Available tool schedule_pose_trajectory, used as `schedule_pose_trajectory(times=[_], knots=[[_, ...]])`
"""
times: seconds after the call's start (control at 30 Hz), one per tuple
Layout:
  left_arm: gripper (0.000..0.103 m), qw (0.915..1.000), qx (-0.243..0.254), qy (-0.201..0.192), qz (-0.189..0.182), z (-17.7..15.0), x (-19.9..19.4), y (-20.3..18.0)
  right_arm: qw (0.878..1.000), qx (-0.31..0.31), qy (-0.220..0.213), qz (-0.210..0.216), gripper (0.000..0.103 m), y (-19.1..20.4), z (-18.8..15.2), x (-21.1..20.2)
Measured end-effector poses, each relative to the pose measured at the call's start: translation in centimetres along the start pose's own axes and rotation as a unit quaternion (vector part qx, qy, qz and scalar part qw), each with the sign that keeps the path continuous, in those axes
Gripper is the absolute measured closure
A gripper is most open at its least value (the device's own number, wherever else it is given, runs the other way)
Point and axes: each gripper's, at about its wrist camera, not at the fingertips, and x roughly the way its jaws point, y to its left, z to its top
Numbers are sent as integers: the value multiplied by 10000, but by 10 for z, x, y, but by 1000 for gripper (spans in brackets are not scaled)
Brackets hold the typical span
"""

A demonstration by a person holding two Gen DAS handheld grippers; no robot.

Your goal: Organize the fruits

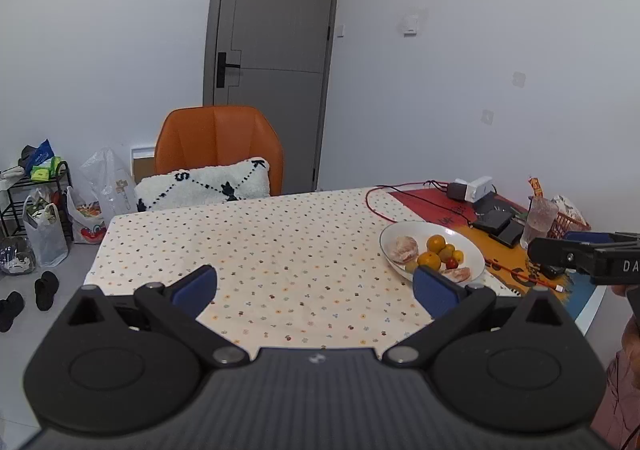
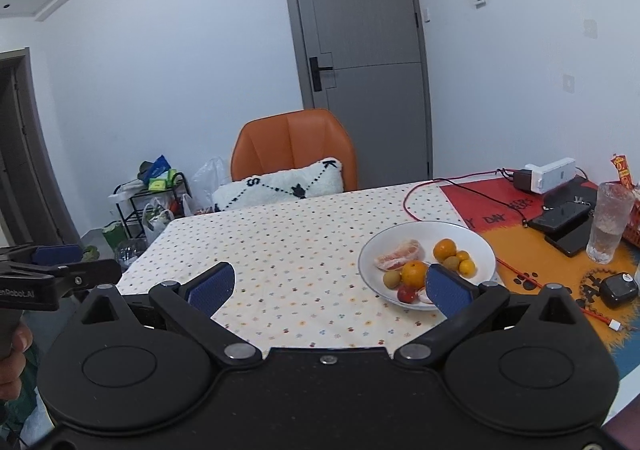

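A white bowl [image 2: 476, 236] of fruit stands on the right part of the dotted tablecloth [image 2: 296, 242]; it also shows in the left wrist view [image 1: 390, 236]. It holds peeled citrus [image 2: 398, 256], oranges [image 2: 444, 248], small green fruits [image 2: 392, 279] and a small red fruit [image 2: 407, 294]. My right gripper [image 2: 328, 288] is open and empty, held above the table's near edge, its right finger [image 2: 448, 290] in front of the bowl. My left gripper [image 1: 316, 288] is open and empty, left of the bowl.
An orange chair [image 2: 294, 143] with a white cushion [image 2: 280, 185] stands at the far side. At the right are a glass [image 2: 610, 226], phones [image 2: 564, 219], a charger [image 2: 550, 174], a red cable [image 2: 424, 189] and a black device [image 2: 618, 290]. Bags and a rack [image 1: 40, 209] are on the floor at the left.
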Motion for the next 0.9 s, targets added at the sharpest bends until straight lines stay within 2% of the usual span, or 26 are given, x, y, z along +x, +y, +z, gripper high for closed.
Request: schedule_pose_trajectory(times=[0.2,0.47,0.6,0.8,0.9], knots=[[0,9998,-97,-175,20,-2,-20,8,9999,-104,17,62,0,12,1,-13],[0,9997,-4,-150,214,-17,-37,16,9996,-229,-80,114,0,29,-6,-31],[0,9996,68,-98,273,-24,-35,16,9993,-298,-121,184,0,32,-12,-35],[0,9996,-6,-24,289,-28,-27,21,9985,-37,41,539,0,31,-17,-27],[0,9996,-33,6,287,-30,-26,25,9992,-103,96,379,0,34,-20,-21]])
